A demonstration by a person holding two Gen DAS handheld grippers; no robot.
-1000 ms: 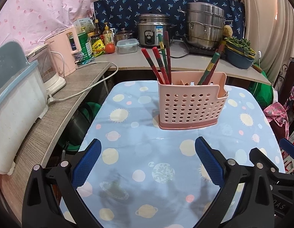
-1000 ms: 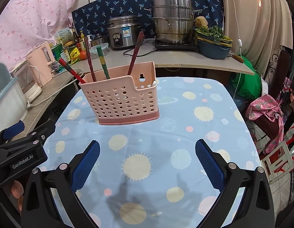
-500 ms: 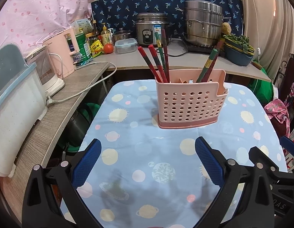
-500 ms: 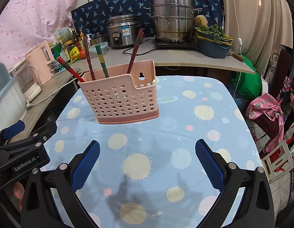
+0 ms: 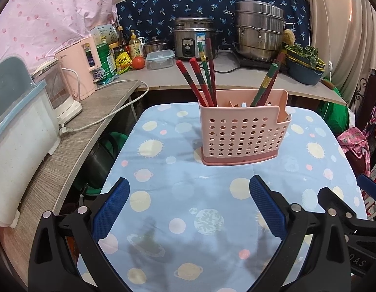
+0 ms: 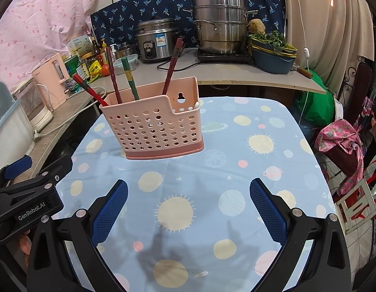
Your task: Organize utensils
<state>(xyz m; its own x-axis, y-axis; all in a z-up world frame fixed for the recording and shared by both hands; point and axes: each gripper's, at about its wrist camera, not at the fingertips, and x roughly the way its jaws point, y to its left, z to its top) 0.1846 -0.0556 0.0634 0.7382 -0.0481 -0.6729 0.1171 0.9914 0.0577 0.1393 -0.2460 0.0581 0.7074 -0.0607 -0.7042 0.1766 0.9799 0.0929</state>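
Note:
A pink perforated utensil holder (image 5: 242, 131) (image 6: 153, 126) stands on the blue planet-print tablecloth (image 5: 188, 187) (image 6: 212, 175). Several red and green chopsticks (image 5: 202, 77) (image 6: 113, 75) lean upright in its left part, and two more (image 5: 269, 80) (image 6: 172, 65) lean in its right part. My left gripper (image 5: 188, 209) hovers open over the near cloth, well short of the holder, nothing between its blue pads. My right gripper (image 6: 188, 206) is likewise open and empty, with the holder ahead to its left. The left gripper's body (image 6: 25, 194) shows at the right wrist view's left edge.
A grey counter (image 5: 66, 146) along the left carries a white appliance, a pink kettle (image 5: 81, 73) and a loose plug cord. The back counter holds a rice cooker (image 5: 192, 36), a steel steamer pot (image 5: 258, 34), bottles and a blue bowl of greens. Clutter and a green bag stand right of the table.
Both wrist views have shifted slightly; the holder sits a little differently in each frame. The grippers stay open and nothing has been picked up.

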